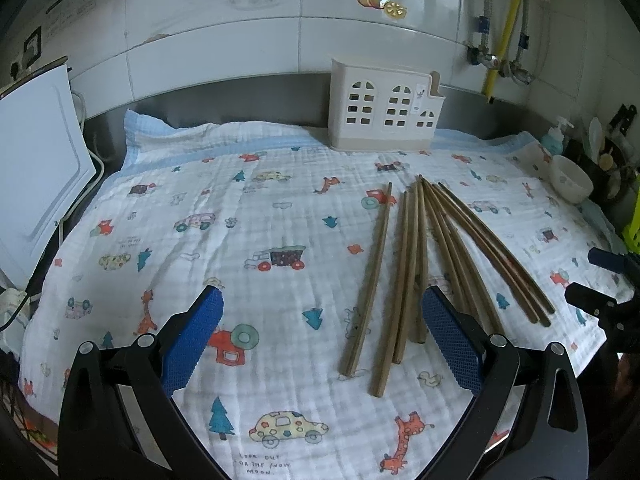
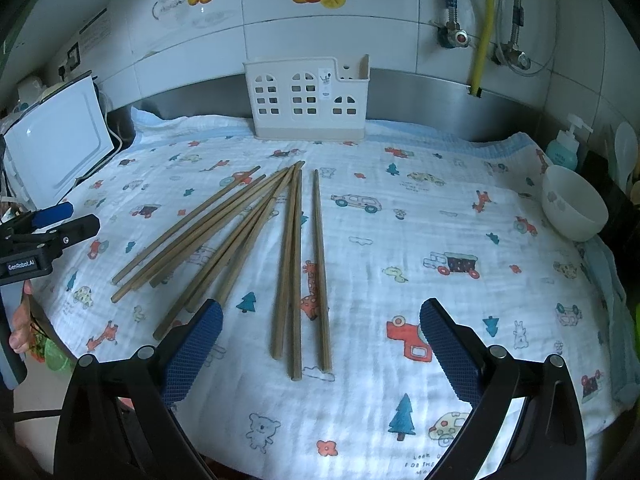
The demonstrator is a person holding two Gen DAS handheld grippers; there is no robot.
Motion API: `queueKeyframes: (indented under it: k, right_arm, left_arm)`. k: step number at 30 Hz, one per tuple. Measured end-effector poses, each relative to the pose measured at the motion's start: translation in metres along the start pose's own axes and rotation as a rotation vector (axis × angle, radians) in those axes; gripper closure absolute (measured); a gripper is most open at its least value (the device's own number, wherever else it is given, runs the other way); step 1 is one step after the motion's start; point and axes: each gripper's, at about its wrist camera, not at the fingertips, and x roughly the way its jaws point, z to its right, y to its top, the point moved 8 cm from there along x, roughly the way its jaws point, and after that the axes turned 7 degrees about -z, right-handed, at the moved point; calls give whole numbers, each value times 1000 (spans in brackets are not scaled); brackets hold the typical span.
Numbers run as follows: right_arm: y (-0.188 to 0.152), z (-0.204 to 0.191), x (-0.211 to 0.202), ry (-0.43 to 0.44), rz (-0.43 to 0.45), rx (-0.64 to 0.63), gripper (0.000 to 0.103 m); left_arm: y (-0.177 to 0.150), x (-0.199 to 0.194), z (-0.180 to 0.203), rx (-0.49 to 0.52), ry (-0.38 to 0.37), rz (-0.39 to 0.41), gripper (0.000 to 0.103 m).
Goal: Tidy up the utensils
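The wooden chopsticks (image 2: 256, 240) lie spread like a fan on the cartoon-print cloth (image 2: 420, 240) that covers the worktop. The cream utensil holder (image 2: 306, 98) with little windows stands at 12 o'clock by the wall, well apart from them. The left hand-held gripper (image 1: 322, 316) and the right hand-held gripper (image 2: 320, 328) are both wide open and hold nothing, and a white bowl (image 2: 574, 208) sits at 3 o'clock.

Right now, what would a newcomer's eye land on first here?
The fan of wooden chopsticks loose on the cartoon-print cloth, mid-counter. Behind them, against the tiled wall, stands the white house-shaped utensil holder. Both tongs, left and right, are open and hold nothing.
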Motion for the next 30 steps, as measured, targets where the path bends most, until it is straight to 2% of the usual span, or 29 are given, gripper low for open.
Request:
queueKeyframes:
  k: [22,24,26,30]
  right_arm:
    - [0,8,-1,-4,-1,16,9]
    - [0,9,1,-3,-5,17,10]
    - [-1,10,2,1,-11,20,18]
    - [-3,11,5,3,-20,25,19]
  left_arm:
    - [-6,11,0,16,-16,-13,5]
    - [-5,10,1,12,-20,-10,5]
    - [-5,10,1,13,-25,-12,6]
    - [-6,9,2,17,-23,-2,7]
